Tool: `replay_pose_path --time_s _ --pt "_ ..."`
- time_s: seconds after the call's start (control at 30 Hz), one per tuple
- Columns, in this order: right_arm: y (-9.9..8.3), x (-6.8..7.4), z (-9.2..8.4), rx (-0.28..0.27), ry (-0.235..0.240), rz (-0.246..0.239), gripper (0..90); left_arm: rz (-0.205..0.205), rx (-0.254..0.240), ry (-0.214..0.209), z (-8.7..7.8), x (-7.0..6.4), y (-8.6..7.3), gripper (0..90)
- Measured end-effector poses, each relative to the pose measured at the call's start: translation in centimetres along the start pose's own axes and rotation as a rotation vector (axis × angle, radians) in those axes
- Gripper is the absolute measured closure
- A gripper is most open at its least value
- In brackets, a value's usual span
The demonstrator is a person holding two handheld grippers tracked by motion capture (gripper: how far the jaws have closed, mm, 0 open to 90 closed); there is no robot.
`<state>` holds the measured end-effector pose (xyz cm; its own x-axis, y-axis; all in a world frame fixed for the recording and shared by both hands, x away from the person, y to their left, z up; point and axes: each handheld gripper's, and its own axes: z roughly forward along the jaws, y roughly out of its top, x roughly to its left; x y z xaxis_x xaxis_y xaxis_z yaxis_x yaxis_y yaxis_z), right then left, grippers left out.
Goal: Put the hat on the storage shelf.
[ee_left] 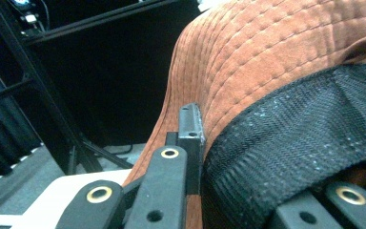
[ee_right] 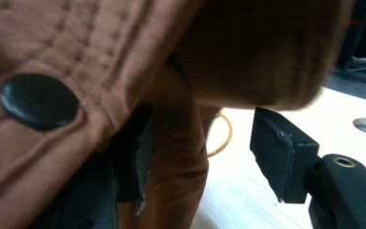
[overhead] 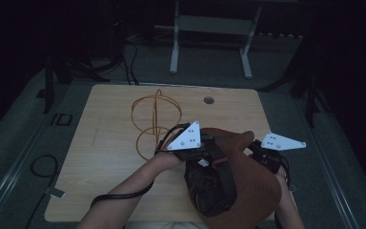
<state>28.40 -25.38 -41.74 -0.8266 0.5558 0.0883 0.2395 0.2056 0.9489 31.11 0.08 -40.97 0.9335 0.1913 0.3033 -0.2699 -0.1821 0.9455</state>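
A rust-brown bucket hat (overhead: 248, 186) with a black mesh lining (ee_left: 305, 143) is held up over the table's near right part. My left gripper (overhead: 206, 145) is shut on its brim and lining band; in the left gripper view the gripper (ee_left: 202, 138) pinches the stitched brim (ee_left: 267, 57). My right gripper (overhead: 251, 151) is at the hat's right side. In the right gripper view the gripper (ee_right: 205, 157) is open around a hanging fold of the hat (ee_right: 181, 171), and the right pad (ee_right: 281, 152) is clear of the cloth. A black button (ee_right: 38, 100) is on the hat.
A gold wire stand (overhead: 152, 121) of crossed rings stands mid-table, just left of my left gripper; part of it (ee_right: 224, 138) lies past the hat. The wooden table (overhead: 105, 157) has a round hole (overhead: 208, 100) at the back. A white frame (overhead: 209, 43) and cables (overhead: 43, 167) are on the floor.
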Motion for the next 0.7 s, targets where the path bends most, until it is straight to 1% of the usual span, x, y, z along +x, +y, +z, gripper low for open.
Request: replay_pose_path --time_s 0.03,0.1,0.13,0.2,0.27,0.3,0.33,0.37,0.4,0.43,0.47,0.5,0.53,0.57,0.63,0.7 --pt "0.06 0.02 0.02 -0.007 0.001 -0.006 40.8 -0.005 -0.001 0.003 0.06 0.0 0.09 85.4" --pt "0.22 -0.04 -0.01 -0.02 0.015 -0.009 41.2 0.002 -0.002 0.013 0.21 -0.12 0.27 85.3" --pt "0.25 -0.05 -0.02 -0.025 0.018 -0.008 41.3 -0.005 -0.002 0.019 0.36 -0.2 0.39 85.2" --pt "0.41 -0.01 0.01 -0.041 0.029 -0.012 44.1 -0.009 -0.002 0.026 0.6 -0.37 0.52 85.1" --pt "0.54 0.14 -0.01 -0.051 0.028 -0.022 47.1 0.001 0.002 0.044 0.75 -0.59 0.72 85.1" --pt "0.6 0.14 -0.03 -0.051 0.032 -0.031 53.5 0.005 0.006 0.049 0.81 -0.65 0.8 85.2" --pt "0.64 0.15 -0.06 -0.05 0.048 -0.038 55.9 0.001 0.002 0.051 0.84 -0.66 0.83 85.2" --pt "0.65 0.18 -0.06 -0.054 0.05 -0.036 58.9 -0.006 -0.001 0.048 0.84 -0.61 0.86 85.2" --pt "0.68 0.23 -0.07 -0.055 0.051 -0.036 62.3 -0.004 0.0 0.048 0.86 -0.61 0.88 85.2" --pt "0.74 0.3 -0.08 -0.05 0.058 -0.05 68.6 0.0 0.0 0.048 0.89 -0.64 0.91 85.1" --pt "0.77 0.42 -0.08 -0.049 0.054 -0.058 70.4 -0.004 -0.002 0.045 0.85 -0.59 0.93 85.2" --pt "0.8 0.47 -0.08 -0.048 0.049 -0.06 77.0 -0.007 -0.002 0.042 0.85 -0.51 0.94 85.1" --pt "0.81 0.52 -0.05 -0.045 0.057 -0.06 80.3 -0.006 0.0 0.041 0.83 -0.44 0.94 84.9" --pt "0.78 0.58 0.0 -0.046 0.056 -0.062 83.8 -0.005 0.007 0.037 0.78 -0.34 0.95 84.5" --pt "0.75 0.67 0.08 -0.04 0.056 -0.059 86.3 -0.014 0.013 0.024 0.68 -0.19 0.92 83.3" --pt "0.7 0.75 0.09 -0.038 0.062 -0.055 86.8 -0.017 0.017 0.026 0.58 -0.12 0.99 80.3"
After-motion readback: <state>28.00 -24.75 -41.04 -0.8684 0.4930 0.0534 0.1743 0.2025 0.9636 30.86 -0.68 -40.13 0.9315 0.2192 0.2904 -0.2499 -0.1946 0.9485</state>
